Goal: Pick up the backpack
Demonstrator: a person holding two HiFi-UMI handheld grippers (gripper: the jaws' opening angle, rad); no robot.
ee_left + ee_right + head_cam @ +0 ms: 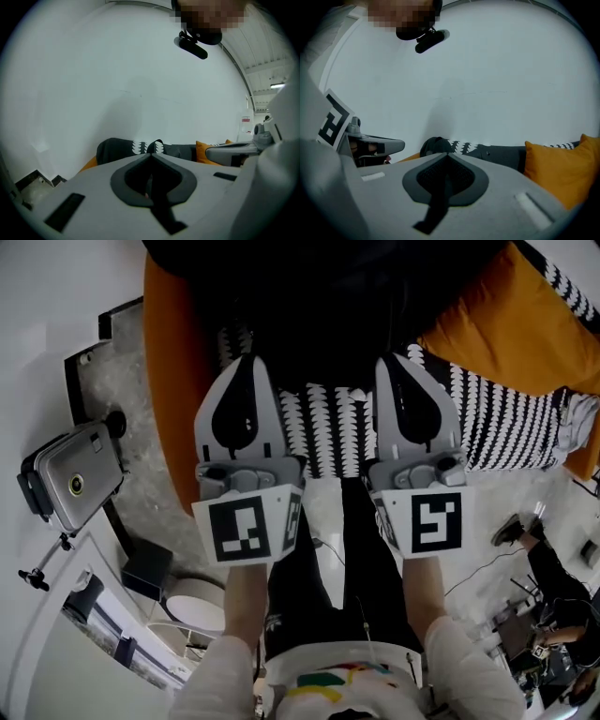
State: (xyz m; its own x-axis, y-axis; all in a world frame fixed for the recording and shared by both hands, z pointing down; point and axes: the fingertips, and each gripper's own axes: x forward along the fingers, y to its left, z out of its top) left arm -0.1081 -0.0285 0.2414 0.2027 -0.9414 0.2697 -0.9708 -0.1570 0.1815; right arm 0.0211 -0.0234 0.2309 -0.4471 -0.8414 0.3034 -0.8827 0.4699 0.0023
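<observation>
left gripper (248, 362): jaws closed tight, nothing between them. It sits over the near edge of the bed and points toward the far edge.
right gripper (403, 360): the same, jaws pressed together and empty. It is alongside the left one, with a gap between the two.
backpack (281, 287): dark bulk on the bed at its far edge, against the white wall (93, 84). It lies ahead of both sets of closed jaw tips. The gripper views show it beyond the tips with a carry loop standing up on top. No grip on it. The head view does not settle whether the tips touch it.
bed (164, 381): orange cover, visible along the left edge and at the far right corner.
blanket (506, 418): black with white tooth pattern. It lies under the backpack, runs to the bed's right edge, and drapes over the near edge between the two grippers.
cushion (506, 324): orange, at the bed's right side, just beside the backpack.
silver case (75, 479): on the floor (141, 427) off the bed's left edge, clear of both grippers.
head camera (192, 44): dark, visible high up in both gripper views.
second person (553, 577): dark sleeve and shoe off the bed's right near corner, well apart from the backpack.
</observation>
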